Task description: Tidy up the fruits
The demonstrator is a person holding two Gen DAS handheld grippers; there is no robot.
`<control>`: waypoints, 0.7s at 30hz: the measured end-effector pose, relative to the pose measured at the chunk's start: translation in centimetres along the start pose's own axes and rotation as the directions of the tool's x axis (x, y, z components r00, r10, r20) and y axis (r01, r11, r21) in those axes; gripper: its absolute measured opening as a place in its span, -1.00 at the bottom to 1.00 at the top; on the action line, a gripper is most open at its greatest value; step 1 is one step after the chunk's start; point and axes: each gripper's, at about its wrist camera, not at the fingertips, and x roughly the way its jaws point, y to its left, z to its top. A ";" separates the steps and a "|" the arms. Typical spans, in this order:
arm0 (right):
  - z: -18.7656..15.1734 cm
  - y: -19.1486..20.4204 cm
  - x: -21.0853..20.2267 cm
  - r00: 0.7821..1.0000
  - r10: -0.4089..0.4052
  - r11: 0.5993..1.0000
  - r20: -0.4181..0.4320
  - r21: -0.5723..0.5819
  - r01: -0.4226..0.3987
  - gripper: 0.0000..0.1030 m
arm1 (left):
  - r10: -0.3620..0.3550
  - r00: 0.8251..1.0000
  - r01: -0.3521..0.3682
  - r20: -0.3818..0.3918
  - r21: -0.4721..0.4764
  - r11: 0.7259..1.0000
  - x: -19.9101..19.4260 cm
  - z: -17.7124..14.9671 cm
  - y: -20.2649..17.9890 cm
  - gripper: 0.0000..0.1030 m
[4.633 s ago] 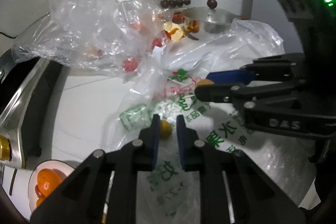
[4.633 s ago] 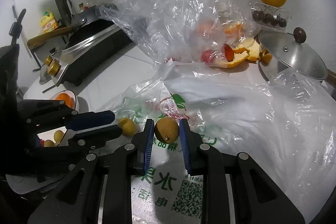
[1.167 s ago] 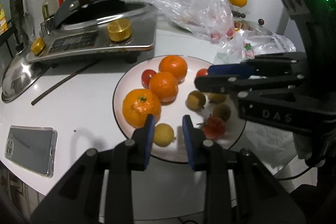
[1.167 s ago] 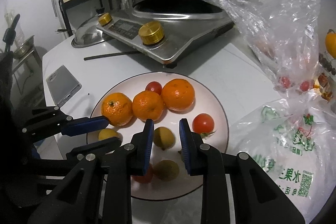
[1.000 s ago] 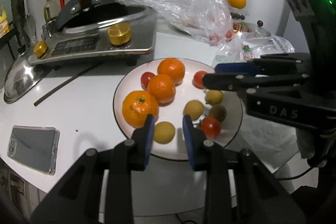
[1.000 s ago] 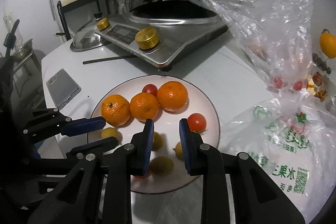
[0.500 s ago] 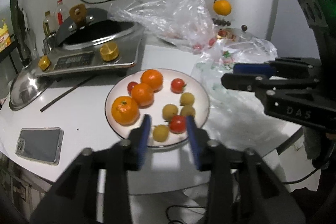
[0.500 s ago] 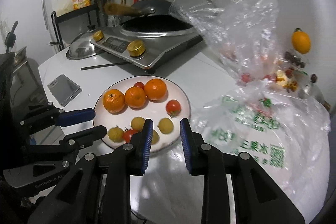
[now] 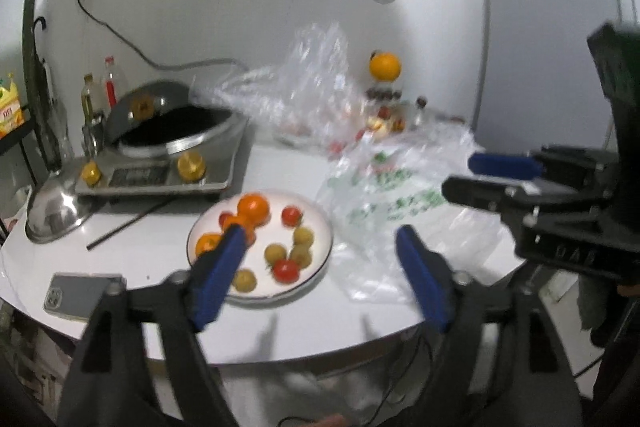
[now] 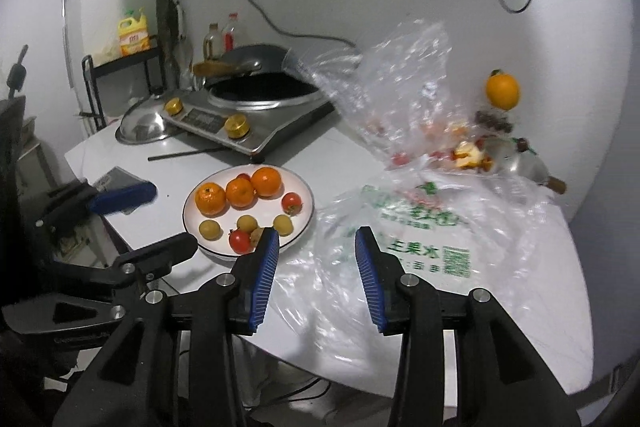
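A white plate [image 9: 320, 223] [image 10: 306, 193] on the white table holds three oranges [image 10: 239, 191], two red tomatoes [image 10: 291, 202] and several small yellow-green fruits [image 10: 209, 229]. My left gripper [image 9: 320, 247] hangs near the table's front edge, pulled back from the plate, its blue-padded jaws opening wide with nothing between them. My right gripper [image 10: 316, 239] hovers over the printed plastic bag [image 10: 424, 227], right of the plate, jaws opening and empty. Another orange [image 10: 502, 91] sits at the back by the wall.
An induction cooker with a wok [image 10: 256, 107] stands behind the plate, a steel lid [image 10: 142, 125] to its left. A phone [image 9: 80, 293] lies near the table's front left edge. A clear crumpled bag [image 10: 392, 87] with fruit scraps and a steel pot lid [image 10: 520, 163] sit at the back right.
Both grippers have pulled back and upward from the plate, so the whole table shows. Both sets of jaws have spread apart, the left far wider.
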 end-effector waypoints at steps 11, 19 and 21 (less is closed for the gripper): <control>0.4 -0.1 -7.8 0.986 -0.086 0.996 0.145 0.022 0.084 0.13 | 0.024 0.989 -0.018 0.143 -0.041 0.999 -7.0 3.2 -1.1 0.75; 1.1 0.2 -12.9 0.960 -0.124 0.992 0.251 0.038 0.118 0.32 | 0.094 0.967 -0.075 0.238 -0.089 0.993 -12.1 5.0 -1.5 0.86; 1.3 0.4 -14.0 0.955 -0.133 0.991 0.266 0.041 0.127 0.36 | 0.109 0.963 -0.087 0.248 -0.099 0.991 -13.0 5.4 -1.5 0.86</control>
